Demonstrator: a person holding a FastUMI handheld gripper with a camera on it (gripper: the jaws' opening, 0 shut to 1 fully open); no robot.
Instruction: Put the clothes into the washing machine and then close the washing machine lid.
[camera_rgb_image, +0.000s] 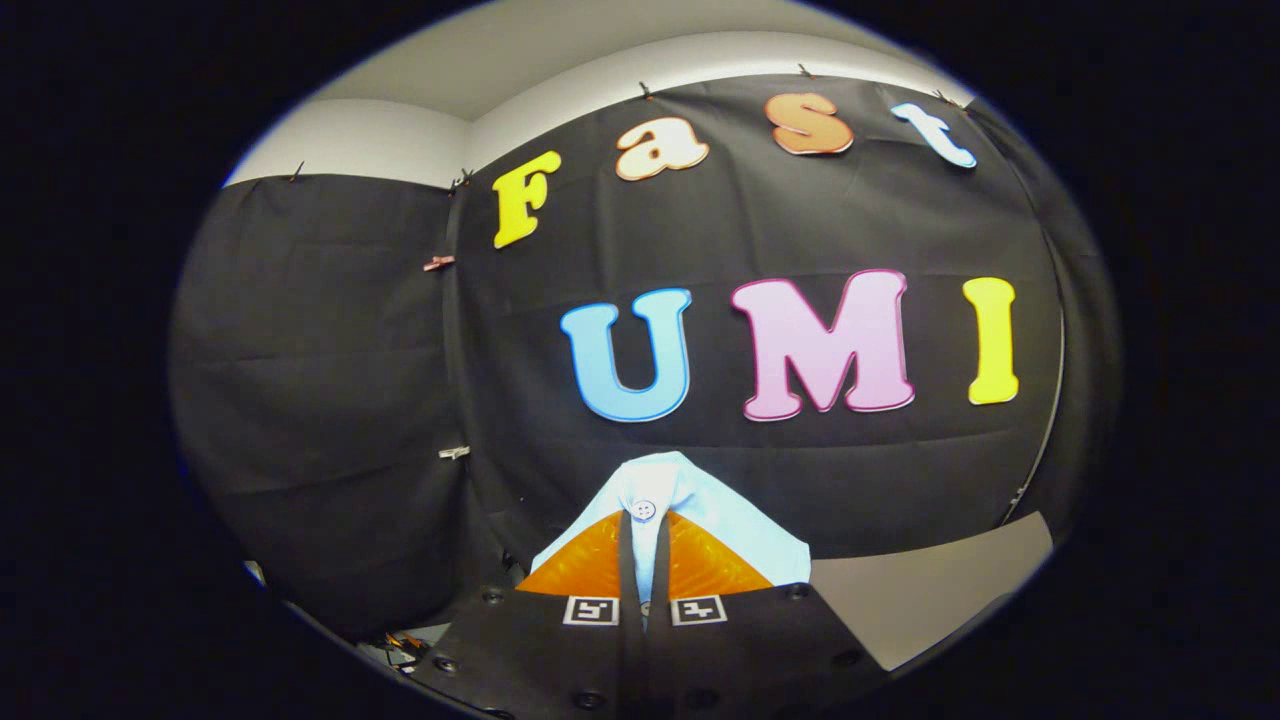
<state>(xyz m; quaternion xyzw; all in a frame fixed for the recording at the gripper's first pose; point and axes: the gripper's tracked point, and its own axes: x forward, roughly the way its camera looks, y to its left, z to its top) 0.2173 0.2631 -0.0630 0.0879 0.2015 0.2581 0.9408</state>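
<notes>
In the lower centre of the frame, we are watching the gripper (645, 545) pinching a light blue garment (715, 520), its jaws pressing together on the cloth from both sides. A white button (643, 510) is sitting on the fabric right at the fingertips, and the cloth is draping to the right. Behind it, the black booth wall (330, 400) is rising, with a pale surface (930, 590) showing at lower right.

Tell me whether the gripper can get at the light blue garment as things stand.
Yes, it seems to have it already: the gripper looks shut on the light blue garment, whose buttoned fold stands up between and just beyond the fingers, against the booth wall.
</notes>
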